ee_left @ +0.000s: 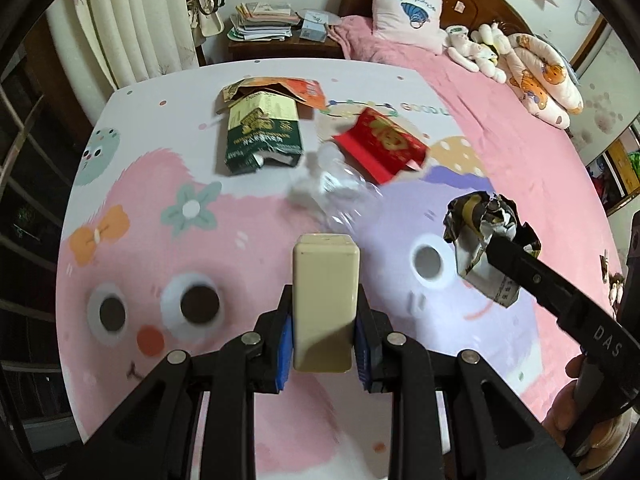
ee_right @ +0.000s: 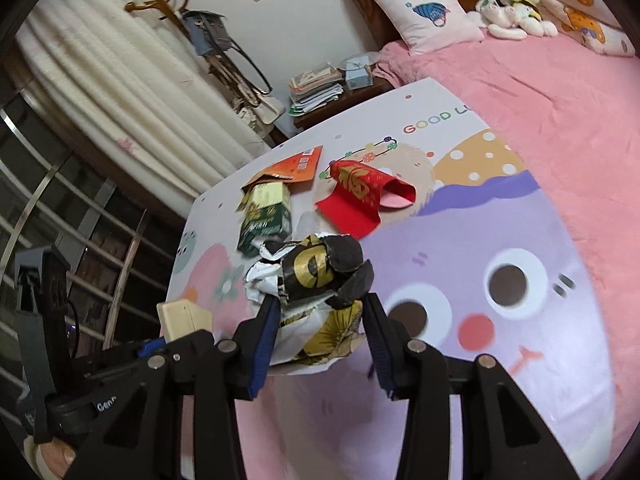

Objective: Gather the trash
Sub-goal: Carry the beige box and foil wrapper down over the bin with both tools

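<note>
Over the cartoon-printed bench (ee_left: 132,208), both of my tools are already loaded. My left tool (ee_left: 323,330) is clamped on a cream rectangular block (ee_left: 325,304), its long axis running straight out along the fingers toward twelve o'clock. My right tool (ee_right: 318,320) is closed around a crumpled black-and-gold wrapper (ee_right: 316,276), which bulges out above the blue pads; in the left wrist view that wrapper hangs at about three o'clock, lifted off the bench. The loose trash lies ahead of both tools. A green carton (ee_left: 262,136) sits at about eleven o'clock from the left tool, long axis pointing away from me, with an orange packet (ee_left: 296,88) tucked just behind it and touching it. A red envelope (ee_left: 380,146) lies at about one o'clock, angled across, and a clear crushed plastic bottle (ee_left: 340,196) lies between the carton and the envelope, nearest to me, almost dead ahead of the left tool. No bin shows in either view, so I cannot tell where these loads should go. I judge that neither tool can take another piece until it drops what it holds; once freed, the left tool has the shorter, straighter run to the bottle.
</note>
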A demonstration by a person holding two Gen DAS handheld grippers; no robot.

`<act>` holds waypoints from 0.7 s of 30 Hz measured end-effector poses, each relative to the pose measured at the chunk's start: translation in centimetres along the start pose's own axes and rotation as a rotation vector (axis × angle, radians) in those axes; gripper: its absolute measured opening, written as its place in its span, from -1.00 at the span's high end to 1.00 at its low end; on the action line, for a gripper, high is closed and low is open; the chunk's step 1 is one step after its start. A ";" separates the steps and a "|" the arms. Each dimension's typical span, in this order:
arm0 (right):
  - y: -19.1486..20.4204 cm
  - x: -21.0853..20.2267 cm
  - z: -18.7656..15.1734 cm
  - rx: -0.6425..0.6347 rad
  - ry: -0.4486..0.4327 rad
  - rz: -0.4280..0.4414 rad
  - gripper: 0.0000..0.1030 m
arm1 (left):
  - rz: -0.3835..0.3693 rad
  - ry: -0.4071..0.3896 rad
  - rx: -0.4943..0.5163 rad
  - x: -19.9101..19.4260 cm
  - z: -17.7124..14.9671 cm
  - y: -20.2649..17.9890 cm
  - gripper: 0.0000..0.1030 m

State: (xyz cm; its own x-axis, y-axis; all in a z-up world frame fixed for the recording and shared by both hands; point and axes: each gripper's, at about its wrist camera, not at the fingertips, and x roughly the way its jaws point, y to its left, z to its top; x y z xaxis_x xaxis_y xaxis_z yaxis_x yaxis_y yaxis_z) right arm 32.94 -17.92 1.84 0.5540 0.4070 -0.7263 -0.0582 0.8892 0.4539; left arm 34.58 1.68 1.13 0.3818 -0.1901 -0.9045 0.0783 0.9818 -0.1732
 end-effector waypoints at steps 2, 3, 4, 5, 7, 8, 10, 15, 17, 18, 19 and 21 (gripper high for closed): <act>0.0 -1.8 -1.2 -0.027 -0.004 0.004 0.18 | -0.001 -0.008 0.003 -1.3 -1.5 -1.0 0.54; 0.0 -2.6 -1.8 -0.037 -0.005 0.006 0.18 | -0.003 -0.012 0.006 -2.0 -2.4 -1.7 0.54; -0.1 -3.6 -2.6 -0.046 -0.006 0.009 0.18 | -0.005 -0.016 0.009 -2.5 -3.1 -2.2 0.54; -0.1 -4.4 -3.2 -0.052 -0.007 0.013 0.18 | -0.007 -0.021 0.014 -3.3 -3.9 -2.8 0.54; -0.3 -6.5 -4.8 -0.066 -0.009 0.021 0.18 | -0.008 -0.037 0.024 -5.0 -6.0 -4.3 0.54; -0.4 -7.2 -5.3 -0.072 -0.009 0.023 0.18 | -0.006 -0.045 0.028 -5.7 -6.9 -4.9 0.54; -0.6 -9.1 -6.9 -0.088 -0.008 0.028 0.18 | -0.005 -0.059 0.029 -6.9 -8.7 -6.0 0.54; -0.8 -13.0 -11.0 -0.143 0.014 0.040 0.18 | -0.004 -0.082 0.010 -9.6 -14.3 -8.1 0.54; -1.0 -14.1 -12.5 -0.163 0.028 0.043 0.18 | -0.005 -0.078 -0.001 -10.3 -16.7 -8.7 0.54; -1.0 -14.6 -13.5 -0.177 0.038 0.043 0.18 | -0.005 -0.074 -0.004 -10.4 -17.4 -8.9 0.54; -1.1 -15.0 -14.2 -0.187 0.046 0.042 0.18 | -0.006 -0.067 -0.006 -10.5 -18.3 -9.1 0.54; -1.4 -15.6 -15.8 -0.199 0.065 0.041 0.18 | -0.003 -0.045 0.002 -10.6 -20.3 -9.6 0.54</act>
State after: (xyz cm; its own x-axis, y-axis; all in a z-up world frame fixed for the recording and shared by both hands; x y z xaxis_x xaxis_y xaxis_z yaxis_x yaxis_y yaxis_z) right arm 11.26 -22.23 4.41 0.4931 0.4510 -0.7440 -0.2466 0.8925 0.3776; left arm 11.11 -5.67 4.44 0.4227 -0.1927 -0.8855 0.0809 0.9813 -0.1749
